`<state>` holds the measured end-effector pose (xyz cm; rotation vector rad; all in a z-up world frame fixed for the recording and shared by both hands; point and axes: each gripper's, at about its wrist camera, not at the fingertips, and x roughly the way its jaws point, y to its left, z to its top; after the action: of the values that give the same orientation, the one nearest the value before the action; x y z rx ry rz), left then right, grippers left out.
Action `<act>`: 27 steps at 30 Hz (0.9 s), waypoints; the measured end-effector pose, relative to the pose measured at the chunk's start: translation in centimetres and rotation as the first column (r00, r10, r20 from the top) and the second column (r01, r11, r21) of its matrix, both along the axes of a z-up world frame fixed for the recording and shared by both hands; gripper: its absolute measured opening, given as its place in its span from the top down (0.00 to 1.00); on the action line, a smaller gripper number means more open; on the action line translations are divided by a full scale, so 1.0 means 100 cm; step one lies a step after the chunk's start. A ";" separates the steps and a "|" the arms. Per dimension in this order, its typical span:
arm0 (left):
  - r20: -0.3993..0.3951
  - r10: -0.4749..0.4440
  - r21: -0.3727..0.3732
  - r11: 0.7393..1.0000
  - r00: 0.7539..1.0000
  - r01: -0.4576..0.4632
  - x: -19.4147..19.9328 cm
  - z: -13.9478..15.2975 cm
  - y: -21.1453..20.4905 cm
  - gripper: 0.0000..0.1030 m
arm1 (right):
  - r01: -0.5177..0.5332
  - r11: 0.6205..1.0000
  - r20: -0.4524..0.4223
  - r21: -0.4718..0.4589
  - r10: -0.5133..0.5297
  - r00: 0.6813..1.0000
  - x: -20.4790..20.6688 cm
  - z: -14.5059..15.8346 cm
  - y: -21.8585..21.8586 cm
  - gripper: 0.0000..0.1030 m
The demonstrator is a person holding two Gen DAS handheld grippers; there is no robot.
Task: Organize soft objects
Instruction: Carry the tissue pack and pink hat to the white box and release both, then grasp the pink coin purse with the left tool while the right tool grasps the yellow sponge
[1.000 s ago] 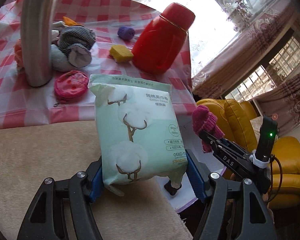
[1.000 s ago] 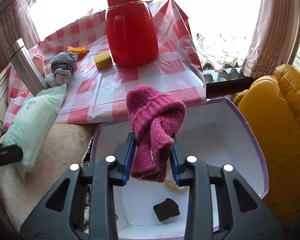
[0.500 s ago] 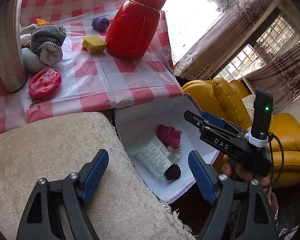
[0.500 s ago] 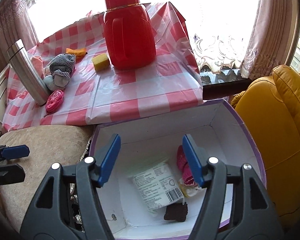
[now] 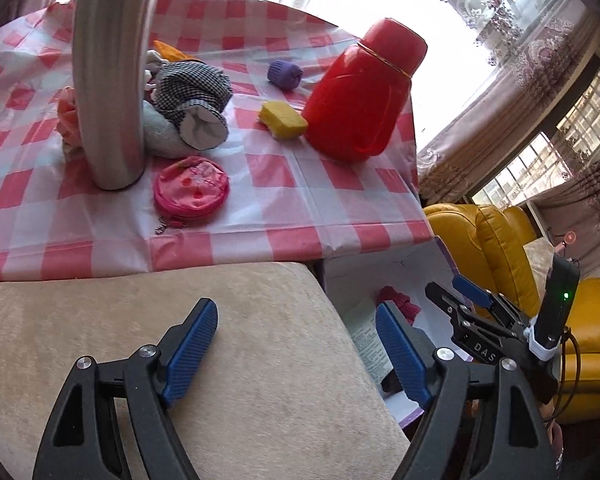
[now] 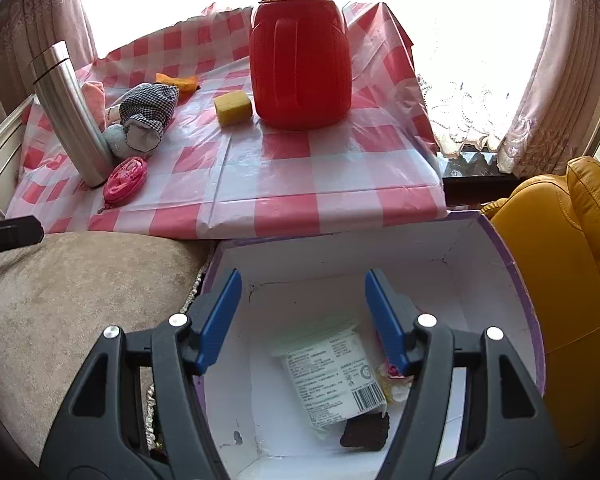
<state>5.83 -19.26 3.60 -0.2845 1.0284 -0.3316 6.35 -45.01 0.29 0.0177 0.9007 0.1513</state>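
Soft objects not yet sorted lie on the red-and-white checked surface: a round pink zip pouch, a houndstooth cloth doll, a yellow sponge block and a small purple knit roll.

Already in the white cardboard box with purple rim: a pale green tissue pack lying label up, a magenta knit piece mostly hidden behind a finger, and a dark brown scrap.

Left claw: jaws spread wide, holding nothing, hovering over the beige plush cushion. Right claw: jaws apart, empty, poised above the box mouth.

Key relation: the pouch lies ahead and slightly left of the left claw, at the near edge of the surface, just beside the tall steel flask. Being roughly round, it has no long axis to align with. The left claw is judged nearer; the right sits over the box, further off.

Risk, as judged: the flask stands close enough to be knocked on approach.
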 end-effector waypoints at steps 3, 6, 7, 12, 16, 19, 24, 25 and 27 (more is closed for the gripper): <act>0.001 0.051 0.009 0.999 0.999 -0.051 0.010 0.000 0.015 0.21 | -0.023 1.000 -0.010 0.007 0.023 1.000 0.006 -0.003 0.010 0.34; -0.005 0.105 0.021 0.994 0.994 -0.105 0.023 -0.001 0.027 0.21 | -0.050 0.999 -0.016 -0.003 0.050 0.999 0.013 -0.005 0.022 0.34; -0.010 0.125 0.019 0.992 0.992 -0.124 0.028 -0.001 0.031 0.22 | -0.062 0.998 -0.017 -0.010 0.061 0.998 0.015 -0.005 0.026 0.34; -0.030 0.155 0.086 0.985 0.987 -0.152 0.060 -0.008 0.035 0.22 | -0.101 0.995 -0.018 -0.022 0.101 0.995 0.031 -0.006 0.044 0.34; -0.087 0.149 0.154 0.979 0.985 -0.135 0.088 -0.022 0.030 0.22 | -0.119 0.993 -0.023 -0.018 0.119 0.993 0.045 -0.007 0.055 0.34; -0.118 0.133 0.207 0.973 0.984 -0.107 0.103 -0.032 0.020 0.21 | -0.136 0.991 -0.018 -0.020 0.135 0.991 0.055 -0.006 0.064 0.34; -0.137 0.133 0.267 0.959 0.982 -0.093 0.121 -0.043 0.010 0.21 | -0.151 0.987 -0.002 -0.048 0.151 0.988 0.074 -0.003 0.079 0.34; -0.143 0.138 0.275 0.957 0.980 -0.095 0.123 -0.046 0.010 0.22 | -0.157 0.986 0.003 -0.063 0.157 0.988 0.078 -0.002 0.083 0.34; -0.155 0.145 0.282 0.955 0.977 -0.097 0.129 -0.050 0.010 0.22 | -0.169 0.981 0.014 -0.095 0.171 0.985 0.083 -0.001 0.091 0.34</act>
<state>18.73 -18.24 -1.37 -0.1277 1.2083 -0.0510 14.69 -35.93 0.22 -0.1487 0.8865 0.2679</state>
